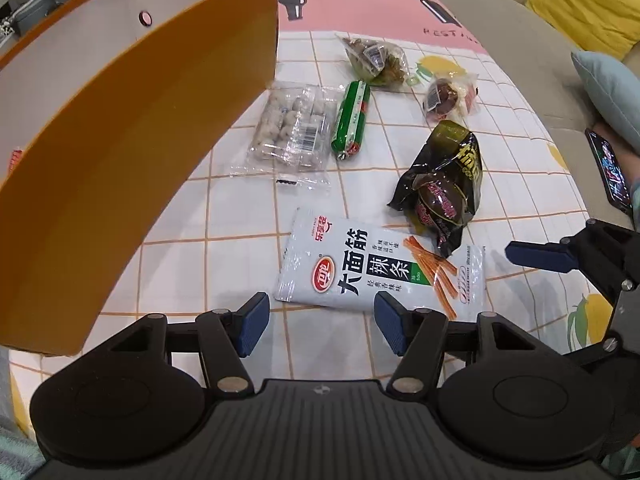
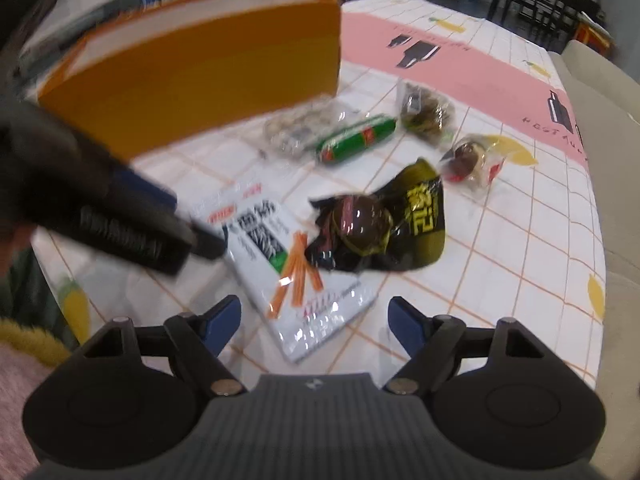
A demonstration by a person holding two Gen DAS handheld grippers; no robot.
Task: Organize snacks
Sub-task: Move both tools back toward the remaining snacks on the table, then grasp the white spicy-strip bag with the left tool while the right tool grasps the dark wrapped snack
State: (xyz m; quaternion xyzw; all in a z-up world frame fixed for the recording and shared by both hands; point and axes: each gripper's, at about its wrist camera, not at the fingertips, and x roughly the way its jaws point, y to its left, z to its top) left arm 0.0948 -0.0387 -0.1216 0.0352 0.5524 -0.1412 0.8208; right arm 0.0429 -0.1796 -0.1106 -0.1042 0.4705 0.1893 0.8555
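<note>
Snacks: six packets lie loose on the tablecloth [image 1: 520,128], to the right of the orange box [image 1: 132,160].
White spicy-strip packet [image 1: 380,268]: nearest to both grippers, flat, printed with large black characters and orange strips; its right end lies under the black packet's near corner.
Black-and-olive packet [image 1: 444,188]: crumpled, just beyond the white one, with dark round pieces showing through a clear window.
Green sausage stick [image 1: 352,120]: farther back, lying beside the clear packet.
Clear packet of pale balls [image 1: 290,132]: left of the green stick, its far-left corner touching or tucked behind the box's corner; which one cannot be told.
Far packets: a clear bag of brownish-green food [image 1: 376,60] at the far side, and a small clear bag with a dark red-brown piece [image 1: 444,98] to its right.
Orange box: open-topped, white inside, with a small hole in its far wall; it stands at the left and its orange side wall fills much of the left view.
Left gripper [image 1: 320,324]: blue-padded fingers spread apart, holding nothing, poised just short of the white packet's near edge.
Right gripper [image 2: 316,322]: fingers spread wide, empty, over the near end of the white packet [image 2: 288,264]; this view is blurred.
Tablecloth: white grid with orange lines, yellow fruit prints and a pink band at the far end.
Surroundings: a grey sofa with a yellow cushion [image 1: 588,4] on the right.
</note>
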